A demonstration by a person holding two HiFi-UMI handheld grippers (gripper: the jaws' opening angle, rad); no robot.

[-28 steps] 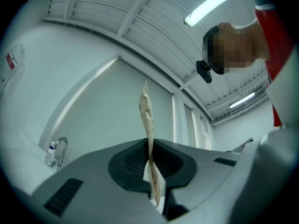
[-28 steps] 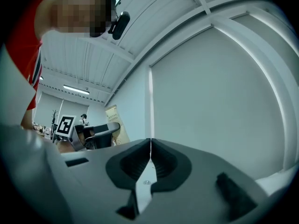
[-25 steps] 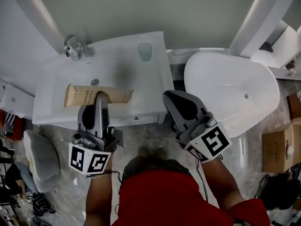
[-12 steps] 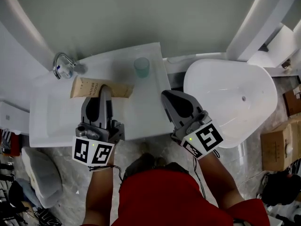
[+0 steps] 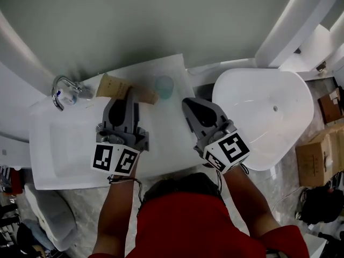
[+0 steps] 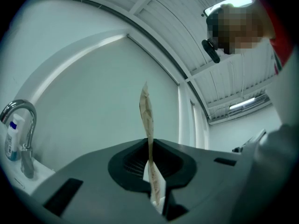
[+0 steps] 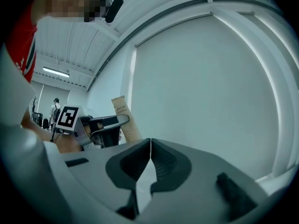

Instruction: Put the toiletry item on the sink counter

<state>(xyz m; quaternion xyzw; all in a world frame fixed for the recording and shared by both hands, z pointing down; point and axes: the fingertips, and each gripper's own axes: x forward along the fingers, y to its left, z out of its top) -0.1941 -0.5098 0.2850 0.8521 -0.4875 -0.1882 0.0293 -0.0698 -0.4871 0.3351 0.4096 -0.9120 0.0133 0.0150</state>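
The toiletry item is a flat brown toothbrush box [image 5: 115, 86]; my left gripper [image 5: 128, 97] is shut on its middle. The box hangs over the back of the white sink counter [image 5: 166, 138], between the chrome faucet [image 5: 63, 92] and a pale green cup [image 5: 164, 85]. In the left gripper view the box [image 6: 146, 111] stands edge-on, pinched between the jaws of the left gripper [image 6: 150, 160]. My right gripper [image 5: 191, 105] hovers over the counter's right edge, shut and empty. From the right gripper [image 7: 150, 146] I see the box [image 7: 124, 118] held up beside the wall.
A white bathtub [image 5: 263, 117] stands right of the counter. Cardboard boxes [image 5: 314, 157] lie on the floor at far right. A small bottle [image 6: 13, 136] stands by the faucet [image 6: 22, 134]. The grey-green wall rises close behind the counter.
My left gripper has carried the box from over the basin toward the back of the counter, close to the cup. The right gripper moved forward alongside it, still shut.
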